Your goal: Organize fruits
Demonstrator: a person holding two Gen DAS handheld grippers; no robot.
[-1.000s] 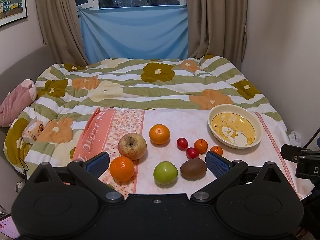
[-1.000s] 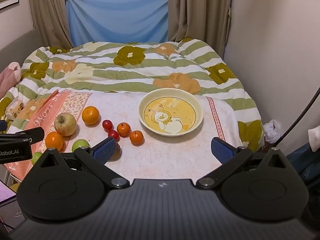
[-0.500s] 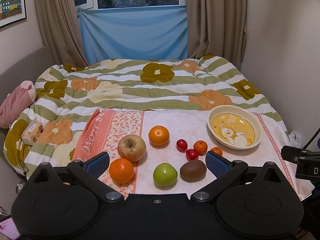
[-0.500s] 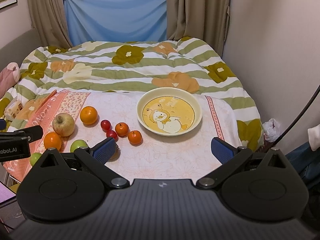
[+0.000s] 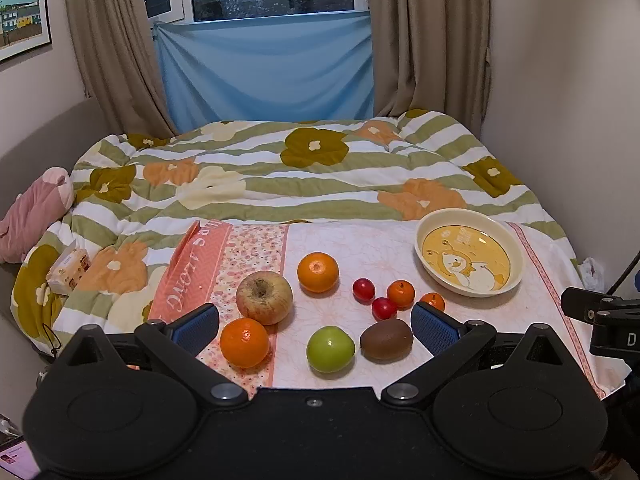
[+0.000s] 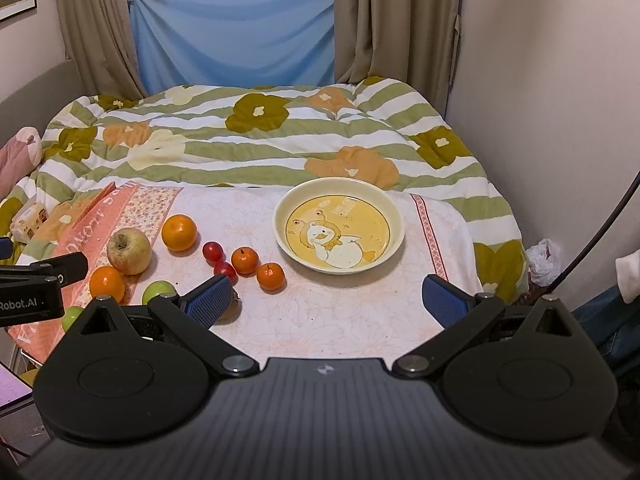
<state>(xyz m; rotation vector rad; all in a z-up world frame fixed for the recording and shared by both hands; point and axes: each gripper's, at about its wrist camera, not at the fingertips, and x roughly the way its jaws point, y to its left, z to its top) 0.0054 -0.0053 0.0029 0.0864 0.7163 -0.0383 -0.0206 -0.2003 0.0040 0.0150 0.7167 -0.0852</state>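
**Nothing in the bowl yet, all fruit loose**

Your left gripper [image 5: 315,328] is spread wide and holds nothing. Right gripper [image 6: 327,298] is the same, spread and holding nothing. The bowl [image 6: 396,216] sits ahead of the right claw, a bit past its fingertips, with nothing in it. Every fruit is on the cloth [image 5: 380,248]. Ahead of the left claw, between its fingers: near orange [image 5: 244,342], green apple [image 5: 330,349], kiwi [image 5: 386,339]. Further out: big apple [image 5: 264,297], far orange [image 5: 317,272], two cherry tomatoes [image 5: 363,290], two small tangerines [image 5: 400,293]. From the right claw all fruit lies to its left; the bowl is ahead and well apart from the larger fruit. My read: zero placed, whole sort left, assuming the bowl is the target. No grasp begun.
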